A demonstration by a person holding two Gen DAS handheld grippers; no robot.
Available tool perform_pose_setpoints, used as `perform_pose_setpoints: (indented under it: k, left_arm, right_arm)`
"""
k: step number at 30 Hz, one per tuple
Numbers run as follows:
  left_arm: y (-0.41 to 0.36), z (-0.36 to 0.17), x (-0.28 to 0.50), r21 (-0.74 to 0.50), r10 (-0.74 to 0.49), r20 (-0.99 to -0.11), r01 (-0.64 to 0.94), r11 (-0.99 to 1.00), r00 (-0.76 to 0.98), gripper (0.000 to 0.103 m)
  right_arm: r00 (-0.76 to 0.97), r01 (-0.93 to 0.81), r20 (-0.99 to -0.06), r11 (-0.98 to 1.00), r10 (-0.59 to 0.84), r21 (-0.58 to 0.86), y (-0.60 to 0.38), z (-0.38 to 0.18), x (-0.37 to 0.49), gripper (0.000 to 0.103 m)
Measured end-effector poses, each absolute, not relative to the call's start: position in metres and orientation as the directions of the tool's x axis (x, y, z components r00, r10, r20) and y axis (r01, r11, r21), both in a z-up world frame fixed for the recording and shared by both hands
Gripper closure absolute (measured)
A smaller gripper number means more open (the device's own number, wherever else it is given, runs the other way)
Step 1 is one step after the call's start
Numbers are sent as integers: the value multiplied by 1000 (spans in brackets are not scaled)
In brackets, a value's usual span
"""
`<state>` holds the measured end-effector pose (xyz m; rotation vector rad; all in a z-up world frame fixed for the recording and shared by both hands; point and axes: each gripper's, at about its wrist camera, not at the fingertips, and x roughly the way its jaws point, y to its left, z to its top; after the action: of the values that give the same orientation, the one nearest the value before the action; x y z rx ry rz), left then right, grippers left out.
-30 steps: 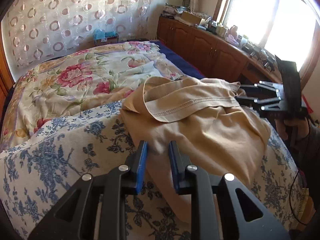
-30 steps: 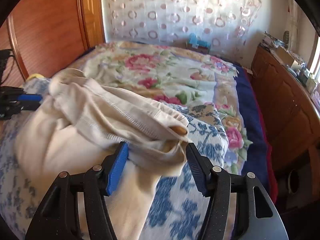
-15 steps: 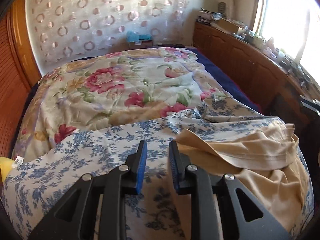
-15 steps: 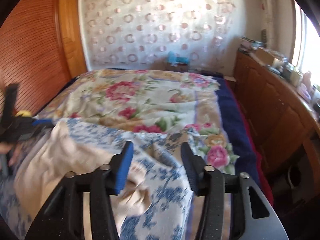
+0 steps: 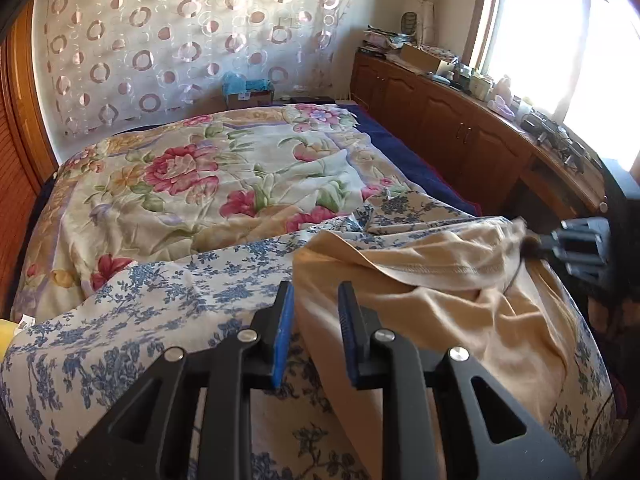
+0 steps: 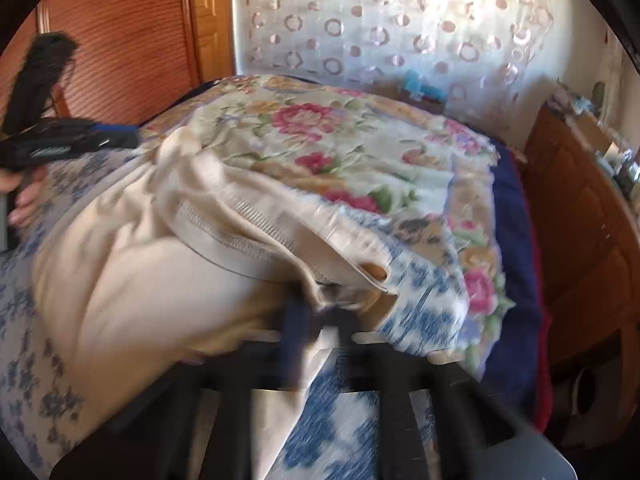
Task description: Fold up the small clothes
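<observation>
The beige garment (image 5: 432,304) lies rumpled on the blue-flowered sheet (image 5: 132,320) at the near end of the bed, its stitched hem folded over on top. From my left wrist view I see the left gripper (image 5: 314,316) with its 2 blue pads a narrow gap apart, the garment's near edge showing in that gap, though I cannot tell whether the pads press it or merely hover above. That view also shows the right gripper (image 5: 532,246) at the garment's far right edge, blurred, with cloth bunched at its tip. My right wrist view is smeared by motion, yet it shows those jaws drawn together on a gathered corner of the garment (image 6: 332,300), which the left view cannot confirm. It also shows a hand (image 6: 24,196) holding the left gripper's handle. Beyond the sheet spreads a rose-patterned quilt (image 5: 192,172), a ring-patterned curtain (image 5: 160,32) behind it, and a cluttered wooden cabinet (image 5: 460,128) under the bright window (image 5: 560,40).
</observation>
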<state>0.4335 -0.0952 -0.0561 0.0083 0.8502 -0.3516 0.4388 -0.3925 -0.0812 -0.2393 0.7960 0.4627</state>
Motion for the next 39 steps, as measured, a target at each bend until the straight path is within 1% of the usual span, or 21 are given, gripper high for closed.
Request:
perform_pose_setpoints:
  k: [3, 4, 5, 6, 8, 10, 12, 15, 18, 21, 25, 28, 29, 30, 31, 32, 34, 35, 36, 38, 39]
  left_arm:
    - [-94, -56, 426, -136, -304, -736, 308, 942, 605, 83]
    - [-93, -57, 423, -134, -301, -738, 307, 942, 603, 83]
    - [-93, -59, 421, -134, -301, -743, 308, 942, 598, 83]
    - [-92, -60, 419, -135, -302, -744, 309, 942, 596, 83]
    - [-92, -63, 416, -138, -302, -752, 309, 941, 585, 83]
    - [-91, -67, 416, -153, -313, -762, 312, 938, 567, 83]
    - [-92, -72, 416, -173, -329, -775, 319, 932, 540, 83]
    - [-98, -77, 417, -190, -346, -790, 335, 923, 506, 83]
    - [-105, -83, 417, -214, -371, -800, 354, 910, 472, 83]
    - [-109, -84, 417, -195, -361, -798, 360, 913, 483, 80]
    - [-109, -86, 418, -186, -338, -785, 322, 928, 520, 75]
    - [-113, -88, 418, -140, -298, -776, 309, 941, 556, 69]
    - [-115, -89, 418, -128, -287, -775, 304, 944, 563, 68]
    - [-116, -88, 420, -120, -279, -777, 301, 946, 565, 68]
    - [-117, -88, 421, -114, -270, -781, 296, 948, 564, 67]
    - [-118, -88, 424, -112, -262, -786, 287, 951, 560, 67]
    - [-118, -88, 427, -115, -250, -799, 270, 956, 547, 67]
    - [-119, -87, 429, -115, -244, -809, 264, 958, 535, 67]
    - [-119, -87, 430, -116, -243, -813, 261, 958, 530, 67]
    - [-119, -87, 432, -121, -244, -817, 260, 958, 522, 67]
    - [-119, -87, 432, -121, -245, -818, 261, 958, 521, 67]
  right_arm:
    - [693, -298, -689, 955, 212, -6, -410, -64, 463, 101]
    - [707, -261, -682, 965, 186, -7, -413, -59, 468, 101]
    - [710, -242, -684, 970, 169, -11, -414, -57, 472, 90]
    - [700, -242, -694, 970, 166, -12, -413, -55, 475, 69]
    - [688, -274, -699, 962, 193, -4, -411, -56, 469, 50]
    - [667, -303, -713, 953, 216, 5, -409, -59, 458, 46]
    - [626, -336, -736, 941, 259, 45, -408, -64, 448, 34]
    - [565, -345, -771, 933, 296, 105, -408, -81, 434, 30]
    - [528, -333, -780, 927, 336, 174, -409, -96, 431, 30]
    - [530, -325, -756, 915, 386, 239, -410, -98, 430, 30]
    - [545, -335, -743, 913, 390, 234, -402, -99, 429, 29]
    - [549, -350, -744, 913, 380, 208, -396, -99, 429, 29]
    - [547, -359, -744, 911, 383, 205, -394, -99, 429, 31]
    - [544, -367, -745, 908, 386, 202, -392, -99, 428, 37]
    - [543, -373, -745, 906, 388, 201, -391, -99, 427, 40]
    - [540, -381, -745, 903, 392, 199, -390, -99, 427, 45]
    - [539, -392, -745, 900, 393, 192, -388, -99, 426, 52]
    - [532, -405, -744, 893, 404, 195, -386, -99, 425, 62]
    - [526, -415, -744, 888, 412, 199, -385, -100, 425, 75]
    - [521, -434, -743, 880, 421, 194, -382, -100, 424, 84]
    - [525, -443, -742, 878, 418, 181, -379, -99, 423, 86]
